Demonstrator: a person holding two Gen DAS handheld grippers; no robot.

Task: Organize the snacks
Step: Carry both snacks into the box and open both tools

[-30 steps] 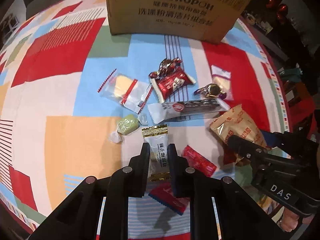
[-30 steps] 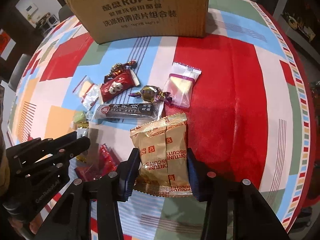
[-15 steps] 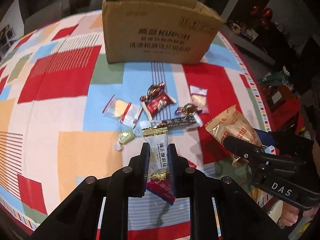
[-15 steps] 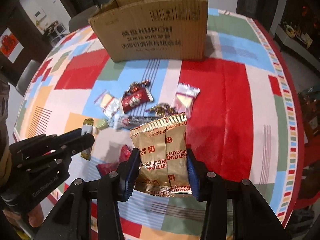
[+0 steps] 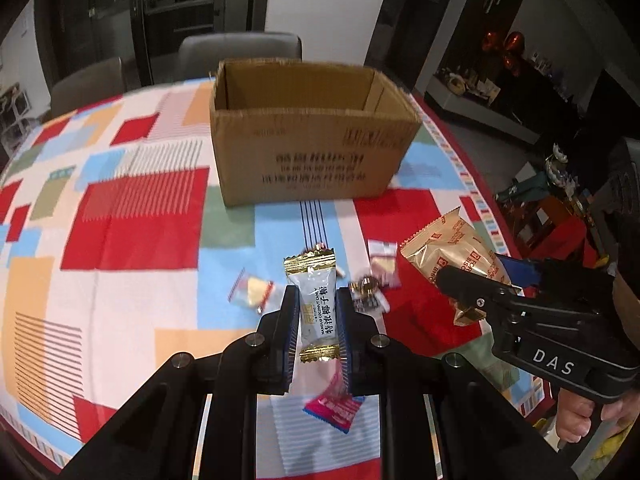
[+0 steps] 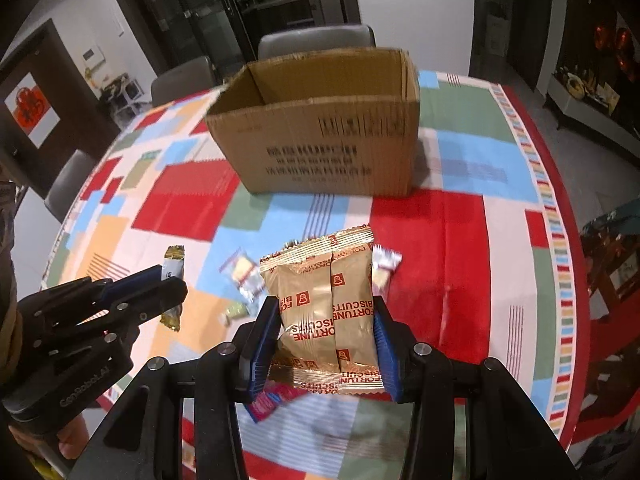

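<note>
My left gripper (image 5: pixel 317 304) is shut on a white candy packet with gold ends (image 5: pixel 316 300) and holds it above the table; it also shows in the right wrist view (image 6: pixel 173 272). My right gripper (image 6: pixel 326 320) is shut on a gold Fortune Biscuits pack (image 6: pixel 326 304), also seen in the left wrist view (image 5: pixel 452 252). An open cardboard box (image 5: pixel 308 136) stands at the far side of the table (image 6: pixel 320 124). Several snacks lie below on the tablecloth, among them a red and pink packet (image 5: pixel 334 408) and a clear wrapped sweet (image 5: pixel 250 292).
The round table has a colourful patchwork cloth (image 5: pixel 132 208). Grey chairs (image 5: pixel 240 52) stand behind it. A dark cabinet with ornaments (image 5: pixel 500 64) is at the right. The table edge runs close on the right (image 6: pixel 560 280).
Both grippers have risen well above the table with their packets. The box's open top has come into view and the loose snacks look smaller below.
</note>
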